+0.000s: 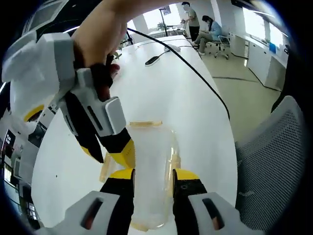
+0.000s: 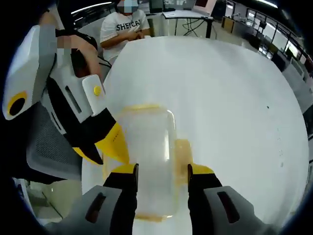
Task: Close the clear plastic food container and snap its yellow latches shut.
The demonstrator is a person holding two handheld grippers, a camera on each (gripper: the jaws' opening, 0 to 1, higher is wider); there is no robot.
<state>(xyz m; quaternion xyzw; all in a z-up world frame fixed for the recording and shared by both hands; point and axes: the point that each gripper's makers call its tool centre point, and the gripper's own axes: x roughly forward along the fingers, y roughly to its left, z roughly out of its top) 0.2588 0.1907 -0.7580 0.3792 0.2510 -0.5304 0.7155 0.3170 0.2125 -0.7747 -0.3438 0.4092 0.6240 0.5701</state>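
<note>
A long white worktop [image 1: 195, 112] carries the job. A mesh-backed chair [image 1: 274, 161] stands beside it, a seated person [image 2: 122, 29] sits at one end, and a black cable [image 1: 195, 68] trails across the top.

The clear plastic container [image 1: 151, 176] lies flat on the worktop, between the jaws of both grippers at once. Its lid looks seated on the body, though the see-through plastic makes that hard to confirm. Yellow latches [image 2: 182, 154] run along its edges; at least the one by the right-hand jaw in the right gripper view appears to stick out rather than lie snapped flat.

The left gripper [image 1: 152, 178] has its jaws spread to either side of the container, close to its walls; whether they press on it cannot be told. The right gripper [image 2: 162, 177] likewise straddles the box with its jaws apart, and contact cannot be judged.

The box looks light, thin-walled and smooth, so it will probably slide on the worktop and flex if squeezed mid-wall. Better to steady it at the stiff rim corners and push each latch down near its hinge line.
</note>
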